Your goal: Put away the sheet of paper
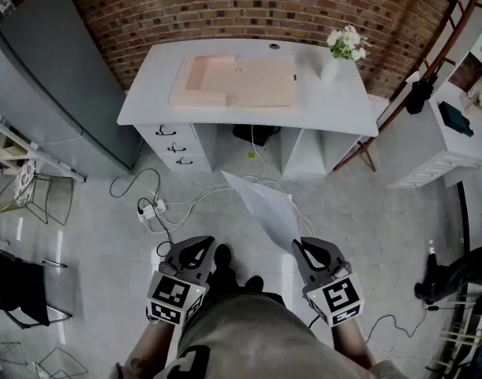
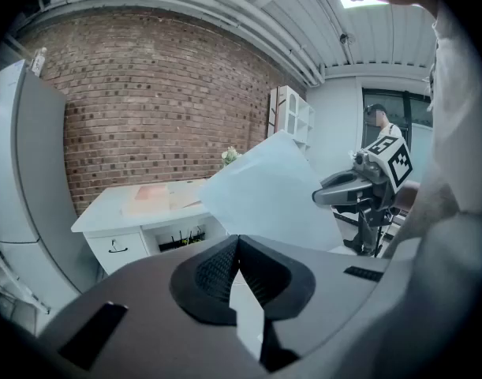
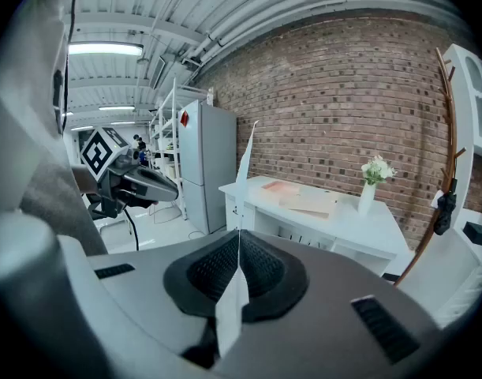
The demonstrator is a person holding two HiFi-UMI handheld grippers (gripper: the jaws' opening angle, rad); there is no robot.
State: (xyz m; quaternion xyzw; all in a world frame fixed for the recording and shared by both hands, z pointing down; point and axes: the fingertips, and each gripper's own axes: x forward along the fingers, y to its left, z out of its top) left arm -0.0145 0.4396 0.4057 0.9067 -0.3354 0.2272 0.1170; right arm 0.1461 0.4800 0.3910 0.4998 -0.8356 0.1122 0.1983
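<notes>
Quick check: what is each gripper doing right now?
Left gripper: closed, nothing between the jaws.
Right gripper: closed on the thin white sheet of paper, gripping its lower end.

White sheet of paper held up, tilted.

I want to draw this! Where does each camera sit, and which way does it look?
Head view: on the person's head, looking steeply down at floor and desk; shows left gripper, right gripper, forearms.
Left gripper view: on the left gripper, looking along its shut jaws toward the desk.
Right gripper view: on the right gripper, looking along jaws clamping the sheet of paper.
Shared: both gripper views show the desk and brick wall.
</notes>
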